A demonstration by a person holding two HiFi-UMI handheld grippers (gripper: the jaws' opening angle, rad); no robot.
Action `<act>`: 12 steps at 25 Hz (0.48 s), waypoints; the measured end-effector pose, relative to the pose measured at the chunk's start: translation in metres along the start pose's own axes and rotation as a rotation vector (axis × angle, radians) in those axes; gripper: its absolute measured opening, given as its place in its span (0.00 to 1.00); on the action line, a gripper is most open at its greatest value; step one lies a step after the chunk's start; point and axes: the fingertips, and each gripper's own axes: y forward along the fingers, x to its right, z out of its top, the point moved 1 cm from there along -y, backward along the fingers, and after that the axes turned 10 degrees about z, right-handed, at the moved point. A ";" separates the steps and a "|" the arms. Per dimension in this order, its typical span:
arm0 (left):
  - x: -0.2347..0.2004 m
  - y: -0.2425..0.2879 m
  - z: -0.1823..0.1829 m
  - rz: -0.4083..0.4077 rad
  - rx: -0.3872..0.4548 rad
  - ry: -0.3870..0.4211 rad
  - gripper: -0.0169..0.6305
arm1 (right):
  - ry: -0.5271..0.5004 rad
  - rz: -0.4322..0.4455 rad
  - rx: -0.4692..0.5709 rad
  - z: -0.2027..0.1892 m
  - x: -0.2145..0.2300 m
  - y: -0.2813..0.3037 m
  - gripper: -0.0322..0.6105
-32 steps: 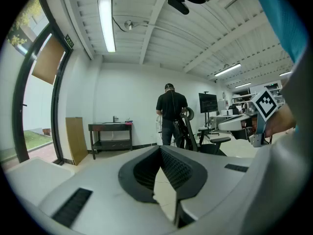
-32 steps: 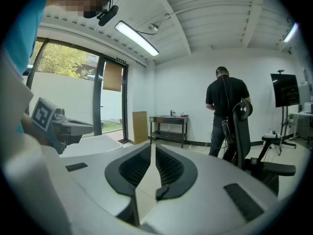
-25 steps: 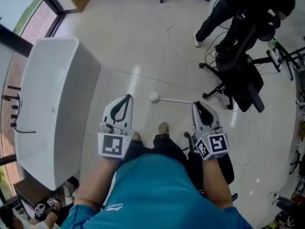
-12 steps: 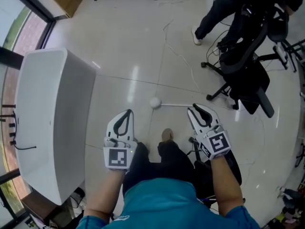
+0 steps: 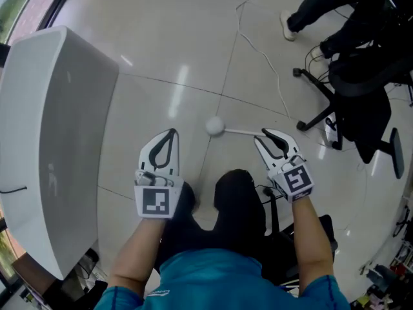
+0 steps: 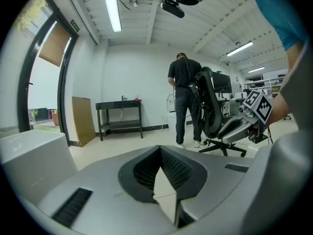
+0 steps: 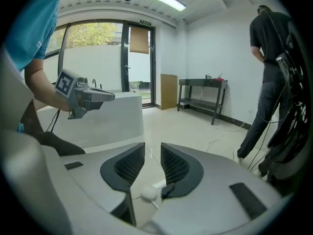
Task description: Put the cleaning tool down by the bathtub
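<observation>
The cleaning tool has a white ball head (image 5: 213,126) and a thin white handle (image 5: 242,132). It lies across the floor tiles, to the right of the white bathtub (image 5: 58,128). The handle's near end runs in between the jaws of my right gripper (image 5: 266,135). Those jaws have just been opening and stand apart, their pads off the handle. In the right gripper view the ball (image 7: 149,193) shows low in the gap of the right gripper (image 7: 152,151). My left gripper (image 5: 172,133) is shut and empty, left of the ball.
A black office chair (image 5: 361,89) on castors stands at the right, with a standing person (image 5: 322,5) behind it. A thin cable (image 5: 261,53) trails over the floor. A black table (image 6: 120,114) and a brown board (image 6: 80,119) stand by the far wall.
Both grippers have sunk towards the floor and the view has dropped with them. The right jaws have opened off the handle. The tool's head stays at about the same spot.
</observation>
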 end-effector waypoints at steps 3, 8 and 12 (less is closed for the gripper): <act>-0.020 0.030 -0.064 0.078 -0.004 -0.024 0.02 | -0.013 0.037 -0.030 -0.061 0.011 0.041 0.25; -0.034 0.079 -0.161 0.105 -0.005 -0.010 0.02 | -0.046 0.089 -0.108 -0.172 0.030 0.113 0.25; -0.031 0.100 -0.209 0.117 0.016 -0.049 0.02 | -0.064 0.121 -0.177 -0.245 0.037 0.152 0.25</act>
